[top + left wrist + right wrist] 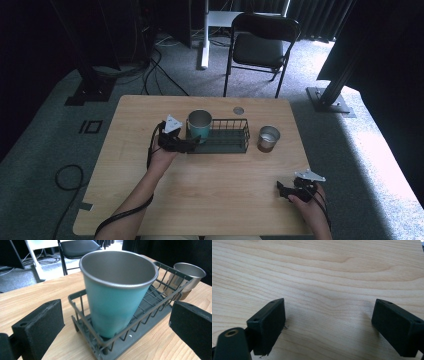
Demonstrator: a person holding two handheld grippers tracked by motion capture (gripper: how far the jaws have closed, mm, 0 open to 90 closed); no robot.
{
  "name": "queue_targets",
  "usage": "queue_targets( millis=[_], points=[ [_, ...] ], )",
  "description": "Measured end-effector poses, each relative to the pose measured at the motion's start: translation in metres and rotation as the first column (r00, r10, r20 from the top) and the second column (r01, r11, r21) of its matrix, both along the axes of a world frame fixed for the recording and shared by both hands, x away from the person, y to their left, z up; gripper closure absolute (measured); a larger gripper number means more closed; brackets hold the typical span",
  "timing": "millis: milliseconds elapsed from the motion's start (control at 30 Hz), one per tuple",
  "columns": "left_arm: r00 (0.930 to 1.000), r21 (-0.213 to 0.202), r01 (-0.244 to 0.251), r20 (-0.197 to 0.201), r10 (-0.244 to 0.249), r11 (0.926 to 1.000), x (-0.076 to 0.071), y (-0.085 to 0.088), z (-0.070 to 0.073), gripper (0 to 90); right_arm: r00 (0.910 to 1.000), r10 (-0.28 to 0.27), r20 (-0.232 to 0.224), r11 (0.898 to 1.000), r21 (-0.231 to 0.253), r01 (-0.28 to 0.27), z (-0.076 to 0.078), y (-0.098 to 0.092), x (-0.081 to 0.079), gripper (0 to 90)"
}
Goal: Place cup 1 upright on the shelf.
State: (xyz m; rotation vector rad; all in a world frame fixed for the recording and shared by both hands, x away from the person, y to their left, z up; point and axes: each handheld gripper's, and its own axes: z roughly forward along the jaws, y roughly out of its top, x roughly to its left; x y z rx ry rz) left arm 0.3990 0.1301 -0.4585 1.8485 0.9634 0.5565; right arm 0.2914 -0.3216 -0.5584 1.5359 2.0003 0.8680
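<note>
Left gripper (192,144) at centre frame, forearm angled up from bottom, jaws spread wide either side of teal cup (116,292), cup upright in left end of wire rack (235,142), steel cup (268,138) just right of rack, right gripper (282,190) lower right, jaws apart over bare tabletop (324,272)

Dim, dark-edged high view; daylight from right, soft close-up blur.
</note>
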Motion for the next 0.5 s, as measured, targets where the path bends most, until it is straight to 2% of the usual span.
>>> queue_targets(
  millis=[267,400,500],
  points=[
    [0.9999,0.019,-0.012,0.001,0.012,0.9998,-0.009,0.01,-0.005,0.3,1.0,0.0,-0.001,1.0,0.0,0.0,0.0,0.0,0.0,11.4],
    [0.9999,-0.002,-0.007,-0.009,0.007,1.0,-0.011,0.015,-0.005,0.2,1.0,0.0,-0.001,1.0,0.0,0.0,0.0,0.0,0.0,11.4],
    [1.0,0.03,-0.007,-0.002,0.007,0.9995,-0.015,0.019,-0.008,0.3,1.0,0.0,-0.001,1.0,0.001,0.0,0.0,0.0,0.0,11.4]
  ],
)
